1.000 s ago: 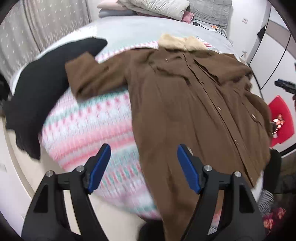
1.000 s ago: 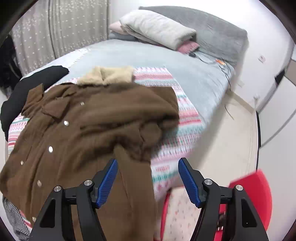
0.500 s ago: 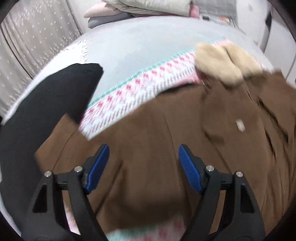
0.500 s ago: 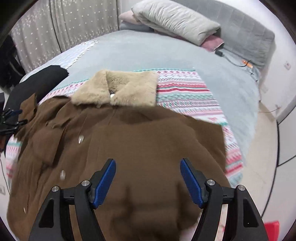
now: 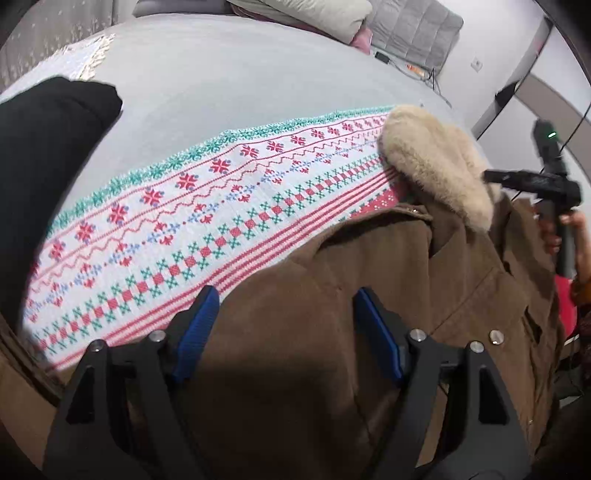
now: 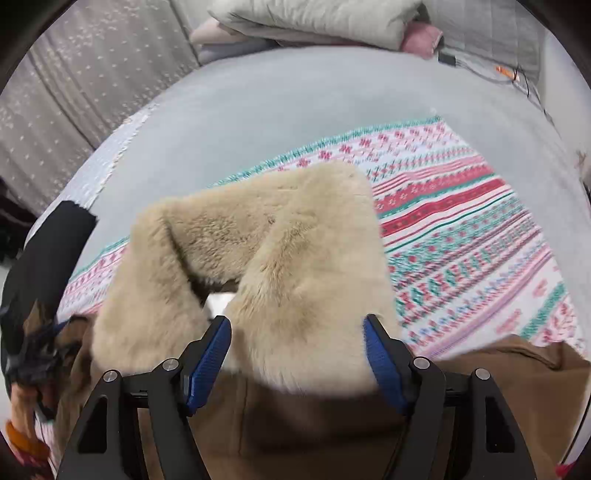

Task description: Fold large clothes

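Both grippers, left (image 5: 282,325) and right (image 6: 297,354), hover jaws apart over brown coat (image 5: 332,369). Risk: right closes on fur collar (image 6: 258,258) alone; pile slips, fold skews.

the right tongs (image 6: 297,354) hang with their blue pads spread wide, straddling the beige fur collar (image 6: 258,266) of the brown coat (image 6: 306,435), gripping nothing. the collar lies folded in a v over a patterned pink, white and green blanket (image 6: 461,236) on the grey bed (image 6: 295,118). a black garment (image 6: 40,258) lies at the left edge, pillows (image 6: 314,18) are stacked at the far end, and a dotted curtain (image 6: 85,81) hangs on the left.
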Motion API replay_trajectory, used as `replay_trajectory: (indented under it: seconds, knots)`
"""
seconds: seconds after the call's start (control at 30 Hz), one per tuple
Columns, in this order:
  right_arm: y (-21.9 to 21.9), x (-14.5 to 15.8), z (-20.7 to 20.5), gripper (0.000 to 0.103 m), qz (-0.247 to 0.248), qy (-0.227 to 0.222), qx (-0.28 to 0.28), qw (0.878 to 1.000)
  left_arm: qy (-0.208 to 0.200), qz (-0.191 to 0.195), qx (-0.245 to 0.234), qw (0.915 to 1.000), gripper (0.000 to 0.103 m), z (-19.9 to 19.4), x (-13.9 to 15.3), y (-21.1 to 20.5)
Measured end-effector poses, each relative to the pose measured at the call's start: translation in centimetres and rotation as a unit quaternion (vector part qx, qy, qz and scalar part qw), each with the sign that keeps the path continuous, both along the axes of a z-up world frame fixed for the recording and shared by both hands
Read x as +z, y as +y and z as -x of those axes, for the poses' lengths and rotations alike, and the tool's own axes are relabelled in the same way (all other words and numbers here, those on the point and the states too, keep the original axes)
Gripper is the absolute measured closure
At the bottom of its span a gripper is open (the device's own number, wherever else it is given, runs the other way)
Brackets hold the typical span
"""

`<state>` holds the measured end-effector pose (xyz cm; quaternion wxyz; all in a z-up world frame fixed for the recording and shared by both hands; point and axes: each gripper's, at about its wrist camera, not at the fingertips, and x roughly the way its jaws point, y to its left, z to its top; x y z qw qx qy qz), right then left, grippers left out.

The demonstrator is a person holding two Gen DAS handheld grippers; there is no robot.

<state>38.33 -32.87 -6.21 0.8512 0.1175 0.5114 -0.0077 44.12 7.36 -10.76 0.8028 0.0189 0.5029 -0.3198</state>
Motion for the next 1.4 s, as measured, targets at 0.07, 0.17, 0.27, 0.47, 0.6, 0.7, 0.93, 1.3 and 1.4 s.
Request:
replay_trajectory:
  seconds: [0.07,0.17,0.27,0.47,0.6,0.7,0.93,1.3,1.4]
  knots:
    - [0.4,-1.0,-0.8,0.02,0.008,0.008,0.003,1.0,0.017,0.024,0.018,0.9994,0.072,0.5,0.2,0.9]
    - [0.7,-2.3,-2.1,0.015,0.051,0.02,0.001,0.999,0.038,0.079,0.072,0.9935,0.087,1.9,0.7,2.5]
    - [-0.5,-4.9,-3.3,0.015,0.012,0.068,-0.025,0.997,-0.004,0.066,0.119,0.9907,0.091,4.4,1.4,2.4]
    - [1.5,-3.4,-3.3,0.076,0.039,0.036,-0.025,0.998,-0.155,0.066,0.192,0.9668,0.092,9.2,8.4,5.3]
    - [4.5,0.8,-3.3,0.077,0.017,-0.035,0.006,0.999,-0.217,0.042,0.234,0.9468,0.092,11.0,11.4,7.2]
    - [7.9,3.4,-4.6,0.075,0.038,-0.073,0.052,0.995,-0.193,0.019,0.269,0.9434,0.088,9.9,10.1,8.7]
    - [10.5,-0.2,-4.3,0.049,0.088,-0.03,0.071,0.993,-0.158,-0.011,0.276,0.948,0.035,10.9,8.3,11.0]
    - [7.6,5.3,6.6,0.035,0.06,-0.055,0.086,0.993,-0.108,-0.159,0.351,0.9162,0.022,9.6,6.5,15.9]
    - [7.2,5.6,10.6,0.035,0.052,-0.045,0.096,0.993,-0.042,-0.137,0.372,0.9172,0.022,8.8,3.4,17.4]
